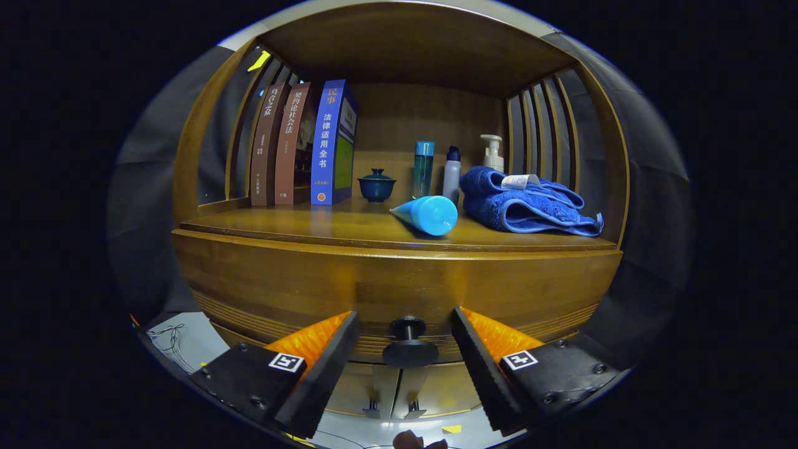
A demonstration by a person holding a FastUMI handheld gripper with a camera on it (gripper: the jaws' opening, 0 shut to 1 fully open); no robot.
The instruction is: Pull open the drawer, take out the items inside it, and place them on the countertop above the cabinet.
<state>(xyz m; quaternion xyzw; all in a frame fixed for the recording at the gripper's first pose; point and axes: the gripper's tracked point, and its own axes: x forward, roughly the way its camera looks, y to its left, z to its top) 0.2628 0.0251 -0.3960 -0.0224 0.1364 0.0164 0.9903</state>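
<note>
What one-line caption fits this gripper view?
Open gripper straddling the closed drawer's knob, fingers not touching it; books, bottles and a blue towel on the countertop above.

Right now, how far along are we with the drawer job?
Nothing looks done yet: the drawer appears shut, its front flush with the cabinet. In hand: the tool is open with the knob between its fingers, neither pressing on it. Left: grip the knob, pull the drawer open, take out what is inside and set it on the countertop, which already holds books, bottles, a tube and a towel.
</note>
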